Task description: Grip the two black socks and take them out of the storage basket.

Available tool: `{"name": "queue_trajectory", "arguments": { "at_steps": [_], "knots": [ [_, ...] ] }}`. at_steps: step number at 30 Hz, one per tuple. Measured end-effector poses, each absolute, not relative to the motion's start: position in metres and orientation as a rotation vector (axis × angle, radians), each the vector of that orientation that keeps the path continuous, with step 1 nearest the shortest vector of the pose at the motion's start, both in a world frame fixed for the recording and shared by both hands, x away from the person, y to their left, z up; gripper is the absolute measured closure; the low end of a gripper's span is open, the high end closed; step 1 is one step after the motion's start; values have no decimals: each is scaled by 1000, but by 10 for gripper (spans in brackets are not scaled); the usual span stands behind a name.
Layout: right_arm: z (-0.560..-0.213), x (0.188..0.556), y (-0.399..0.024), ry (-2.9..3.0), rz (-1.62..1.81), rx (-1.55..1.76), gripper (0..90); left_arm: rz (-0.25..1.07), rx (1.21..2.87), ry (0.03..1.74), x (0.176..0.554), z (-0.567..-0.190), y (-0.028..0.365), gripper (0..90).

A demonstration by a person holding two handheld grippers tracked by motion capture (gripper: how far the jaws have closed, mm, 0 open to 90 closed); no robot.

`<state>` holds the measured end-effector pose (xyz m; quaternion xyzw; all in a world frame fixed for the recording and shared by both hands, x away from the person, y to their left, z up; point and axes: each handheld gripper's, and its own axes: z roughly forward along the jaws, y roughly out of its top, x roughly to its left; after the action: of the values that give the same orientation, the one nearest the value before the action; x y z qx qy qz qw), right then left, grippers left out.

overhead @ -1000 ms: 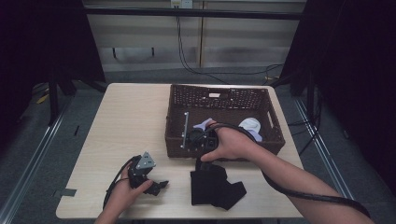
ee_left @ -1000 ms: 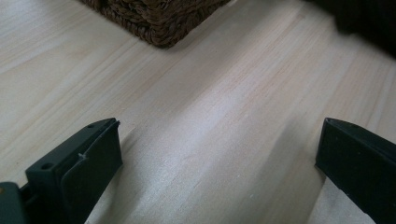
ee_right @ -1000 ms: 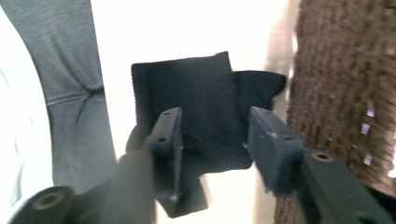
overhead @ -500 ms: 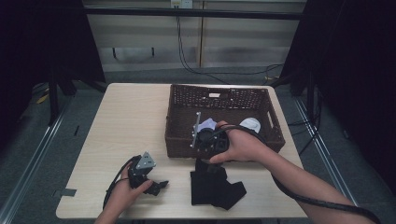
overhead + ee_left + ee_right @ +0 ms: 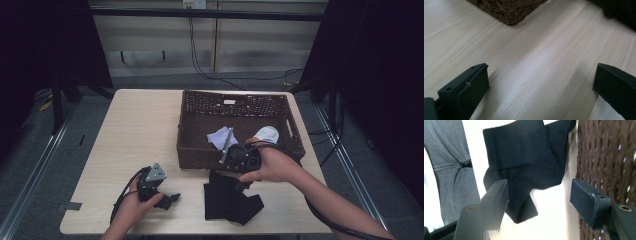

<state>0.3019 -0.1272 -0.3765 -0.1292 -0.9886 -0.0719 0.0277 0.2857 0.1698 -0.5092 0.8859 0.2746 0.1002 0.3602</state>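
The basket (image 5: 200, 150) holds white cloths (image 5: 218, 136); black socks (image 5: 230, 200) lie at the desk's (image 5: 135, 130) front edge. Both claws, left (image 5: 541, 82) and right (image 5: 539, 197), gape empty.

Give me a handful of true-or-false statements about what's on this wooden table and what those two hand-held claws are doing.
1. The dark brown woven wicker basket holds pale cloth items. True: a pale lilac cloth and a white rounded item lie inside.
2. The black knitted socks lie inside the basket. False: they lie on the light wooden table, in front of the basket.
3. The left gripper is open with nothing between its jaws. True.
4. The right gripper is clamped on a sock. False: its jaws stand apart above the socks.
5. The left gripper rests inside the basket. False: it sits low at the table's near left, away from the basket.
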Motion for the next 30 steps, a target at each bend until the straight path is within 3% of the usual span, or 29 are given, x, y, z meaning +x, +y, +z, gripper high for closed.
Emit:
{"name": "queue_trajectory", "arguments": {
  "at_steps": [30],
  "knots": [
    [-427,273,-213,-2986,-427,-715,276,260,2284,708,286,-509,170,0]
  ]
}}
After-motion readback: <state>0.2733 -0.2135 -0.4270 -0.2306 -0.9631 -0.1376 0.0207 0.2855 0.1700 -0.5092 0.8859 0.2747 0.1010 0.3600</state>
